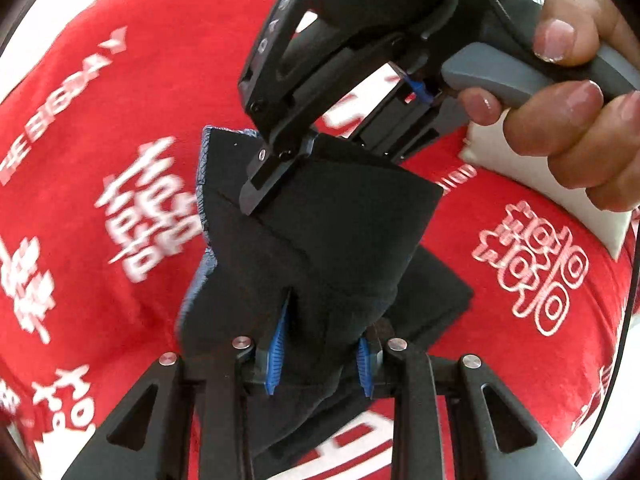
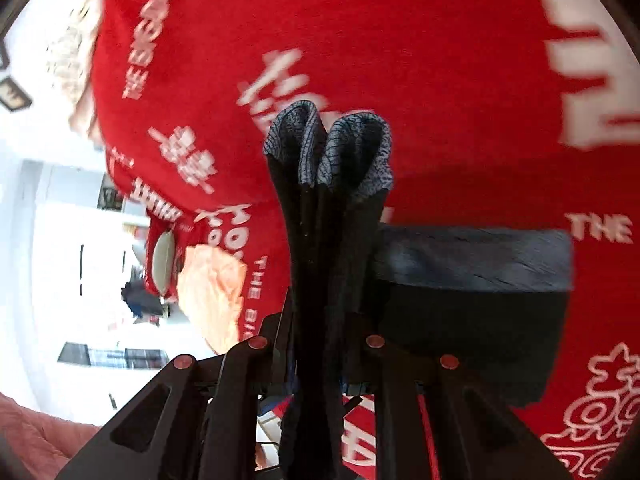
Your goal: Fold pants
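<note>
Red cloth [image 1: 120, 92] printed with white characters and lettering fills the background of the left wrist view, lying under everything else. Above it hang the dark pants [image 1: 336, 232], bunched into thick black layers with a grey-blue knit lining showing along their left edge. At the bottom of this view the left gripper [image 1: 322, 364] has its blue-padded fingers [image 1: 278, 352] pressed into a wad of the black fabric from both sides, so it is pinching the pants. Higher up on the pants, the right gripper [image 1: 266, 182] comes in from the upper right and its black tips bite the top edge of the garment. A hand [image 1: 576, 120] wraps the grey trigger handle of that gripper at the right edge of the frame. A white pillow-like object [image 1: 520, 168] lies on the red cloth just behind that hand.

From the right wrist view, the same red cloth [image 2: 400, 60] spreads behind the pants [image 2: 328, 240], which stand as a tall dark bundle with two grey knit folds at its top. The right gripper [image 2: 320, 344] squeezes this bundle between its jaws at the bottom centre. To the right of the bundle a broader folded part of the pants hangs off. Left of the pants, a pale orange cloth [image 2: 216, 288] lies at the edge of the red cloth, with a bright white room beyond.
</note>
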